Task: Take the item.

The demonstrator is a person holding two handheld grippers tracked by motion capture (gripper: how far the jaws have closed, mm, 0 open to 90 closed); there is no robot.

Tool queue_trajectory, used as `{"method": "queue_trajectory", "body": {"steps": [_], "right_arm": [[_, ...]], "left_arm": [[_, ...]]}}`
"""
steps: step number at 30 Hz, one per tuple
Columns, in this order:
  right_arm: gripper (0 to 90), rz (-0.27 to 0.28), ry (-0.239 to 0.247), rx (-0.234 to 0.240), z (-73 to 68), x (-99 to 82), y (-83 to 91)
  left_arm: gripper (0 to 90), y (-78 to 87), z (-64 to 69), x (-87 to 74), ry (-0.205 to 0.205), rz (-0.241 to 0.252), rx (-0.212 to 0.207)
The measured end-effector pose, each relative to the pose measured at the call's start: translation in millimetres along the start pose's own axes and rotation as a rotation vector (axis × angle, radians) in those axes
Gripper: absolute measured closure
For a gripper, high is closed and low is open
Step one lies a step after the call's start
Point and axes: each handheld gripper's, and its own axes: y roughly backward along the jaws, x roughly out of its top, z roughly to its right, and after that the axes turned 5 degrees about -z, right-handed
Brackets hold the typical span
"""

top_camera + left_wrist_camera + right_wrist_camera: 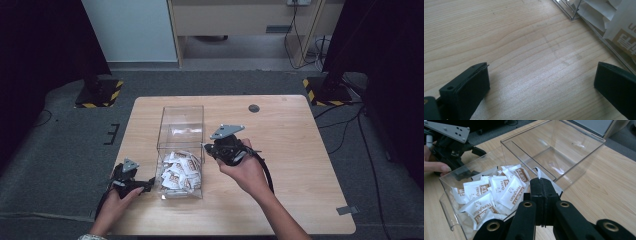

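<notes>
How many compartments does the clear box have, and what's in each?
2. The near compartment, closest to the person, holds a pile of white sachets. The far compartment, behind the divider, looks empty. The right gripper pinches one sachet above the box.

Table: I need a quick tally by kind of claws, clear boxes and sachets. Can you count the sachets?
Claws: 2 (left claw, right claw)
Clear box: 1
Sachet pinched in the right claw: 1
Sachet pile in the box: 1, too overlapped to count singly
Total: 5
</notes>
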Motion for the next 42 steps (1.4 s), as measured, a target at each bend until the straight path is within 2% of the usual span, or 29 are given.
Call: {"method": "queue_trajectory", "body": {"steps": [10, 25, 42], "right_arm": [[89.8, -0.002, -0.024, -0.031, 12.9, -6.9, 4.9], [89.7, -0.011, -0.051, -0.053, 27.0, -17.5, 7.6], [89.8, -0.002, -0.125, -0.104, 58.3, -36.1, 22.1]], "left_arm": [[0.0, 0.0, 0.0, 0.0, -0.001, 0.000, 0.000], [0.0, 0.0, 0.0, 0.0, 0.000, 0.000, 0.000], [0.0, 0.0, 0.0, 0.0, 0.000, 0.000, 0.000]]}}
